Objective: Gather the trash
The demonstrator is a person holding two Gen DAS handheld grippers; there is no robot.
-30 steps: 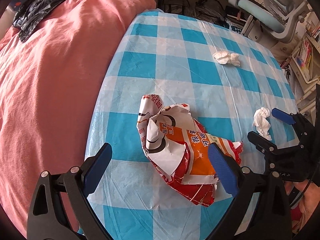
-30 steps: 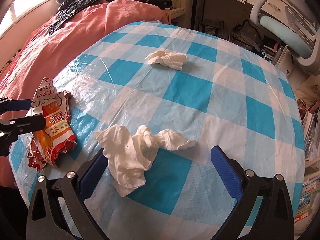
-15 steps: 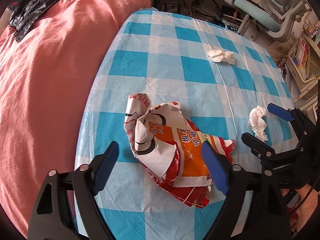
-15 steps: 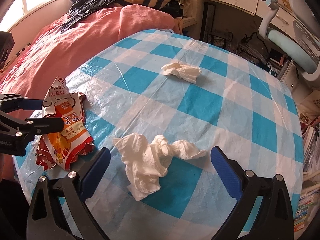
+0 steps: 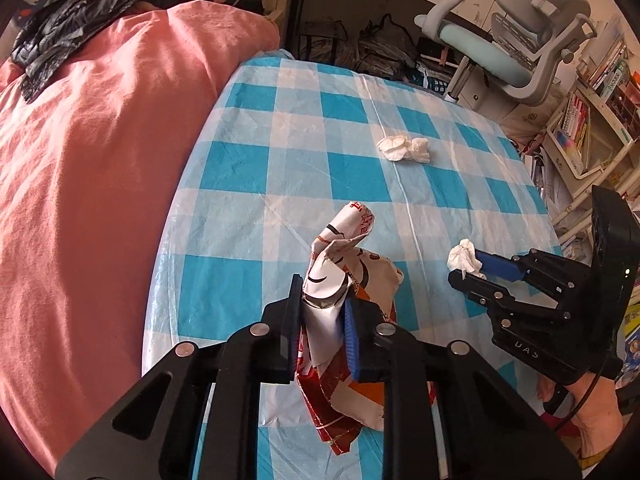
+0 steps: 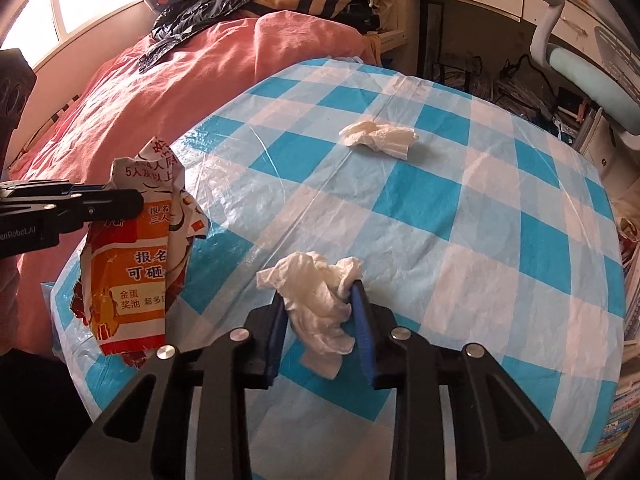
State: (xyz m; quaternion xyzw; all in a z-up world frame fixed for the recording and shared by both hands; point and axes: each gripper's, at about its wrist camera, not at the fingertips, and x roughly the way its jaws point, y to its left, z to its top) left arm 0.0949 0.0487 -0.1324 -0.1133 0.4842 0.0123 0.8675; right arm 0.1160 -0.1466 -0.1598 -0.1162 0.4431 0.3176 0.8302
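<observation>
Off the bench's left edge lies a pink bed cover [image 5: 100, 184]; nothing there belongs to the job. Near the left edge, toward the near corner, the left tool [image 5: 320, 312] is pressed together on the crumpled snack wrapper [image 5: 344, 300], pinching a fold of its upper half so the loose foil hangs from that one bunched point; the lower part still seems to trail on the checked bench cover [image 6: 440, 208]. A second ago this tool stood spread on either side of the wrapper, which lay flat; now the wrapper stands up, gathered between the pads. Further right, near the bench's near edge, the right tool [image 6: 320, 316] is closing, with the wadded tissue [image 6: 320, 292] between its blue pads, which already press its sides. It too stood fully spread around a flatter, sprawled tissue a second ago. Taking one piece in each hand probably lets both be carried off in one trip. A second tissue [image 6: 378, 136] lies alone toward the middle of the bench, nearer the far edge, untouched and where it was. Beyond the far right corner stands an office chair [image 5: 500, 40].
</observation>
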